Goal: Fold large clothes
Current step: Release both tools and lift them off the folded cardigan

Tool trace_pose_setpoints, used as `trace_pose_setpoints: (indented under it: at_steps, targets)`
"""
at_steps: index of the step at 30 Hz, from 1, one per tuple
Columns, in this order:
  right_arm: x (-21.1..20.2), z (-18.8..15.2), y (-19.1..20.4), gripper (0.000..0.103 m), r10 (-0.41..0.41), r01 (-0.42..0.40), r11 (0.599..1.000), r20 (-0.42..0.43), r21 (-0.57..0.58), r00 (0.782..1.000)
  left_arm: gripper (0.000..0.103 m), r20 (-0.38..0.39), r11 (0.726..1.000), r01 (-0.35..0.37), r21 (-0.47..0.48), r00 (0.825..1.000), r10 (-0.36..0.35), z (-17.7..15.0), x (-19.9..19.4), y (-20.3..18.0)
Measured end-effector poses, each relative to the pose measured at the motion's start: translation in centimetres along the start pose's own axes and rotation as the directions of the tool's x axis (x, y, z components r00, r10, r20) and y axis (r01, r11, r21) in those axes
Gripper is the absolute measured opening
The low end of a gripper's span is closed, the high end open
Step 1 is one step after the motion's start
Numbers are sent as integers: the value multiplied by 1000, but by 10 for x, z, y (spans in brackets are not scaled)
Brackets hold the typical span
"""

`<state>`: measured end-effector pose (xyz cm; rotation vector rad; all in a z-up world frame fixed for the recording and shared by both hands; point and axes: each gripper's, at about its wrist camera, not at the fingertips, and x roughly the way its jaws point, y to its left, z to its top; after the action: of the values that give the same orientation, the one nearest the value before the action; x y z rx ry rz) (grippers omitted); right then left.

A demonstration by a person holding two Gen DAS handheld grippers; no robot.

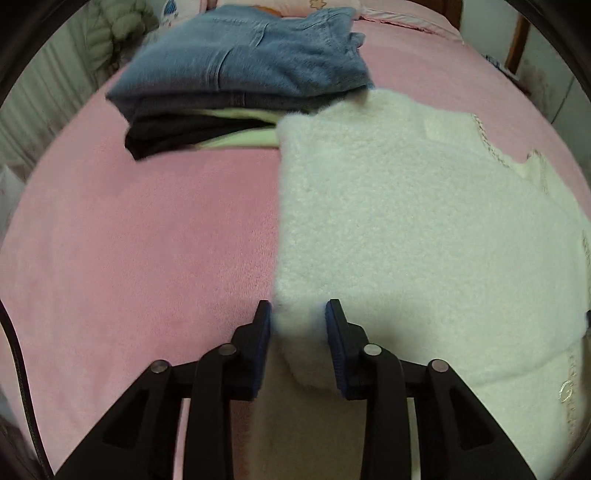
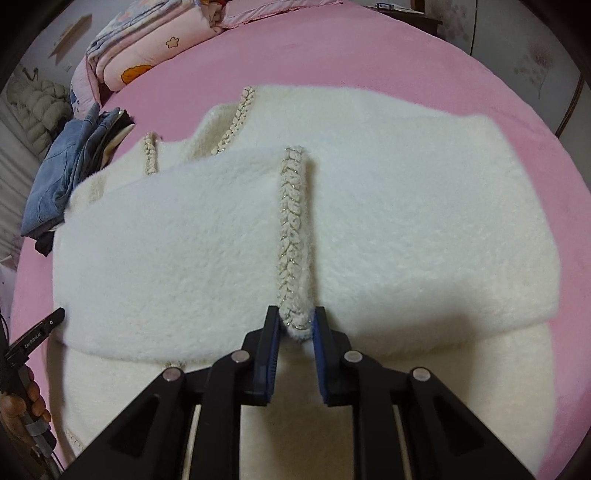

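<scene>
Two grippers were at work: our left gripper (image 1: 298, 314) pinched the white fleece jacket's (image 1: 406, 229) left folded corner, and our right gripper (image 2: 297, 325) clamped its braided edge (image 2: 291, 229). That jacket lay on the pink bed (image 1: 129, 240), stretching away ahead of both.

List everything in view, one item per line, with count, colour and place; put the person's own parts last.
fluffy garment: one, cream-white with braided trim, spread mid-bed, partly folded
bed cover: one, pink, under everything
folded clothes stack: one pile, blue denim on top, dark and pale layers below, beyond the garment's far left corner
quilt: one, pink with cartoon print, bundled at the head of the bed
puffer jacket: one, pale grey-green, off the bed's far left
left gripper: one, black with blue pads, clamping the garment's near left corner
right gripper: one, black with blue pads, clamping the braided edge
hand: one, holding the left gripper's handle
</scene>
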<state>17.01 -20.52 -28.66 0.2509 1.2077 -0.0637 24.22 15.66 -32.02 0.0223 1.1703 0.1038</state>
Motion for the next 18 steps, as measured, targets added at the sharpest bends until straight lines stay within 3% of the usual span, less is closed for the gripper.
trace_pose_setpoints:
  at_steps: [3,9,18]
  targets:
    - [-16,-1,-1,22,1,-1,1000,-15,11,1000,63,-31,1000,-7,10,999,8,2,-17,-9]
    - [-72,-6,-4,24,53,-53,999,8,-3,999,73,10,1000,7,-23,1000,-7,-3,-87,-17]
    - [-162,2,4,24,99,-94,992,62,-87,993,78,66,996,49,-78,997,-44,0,-198,-28]
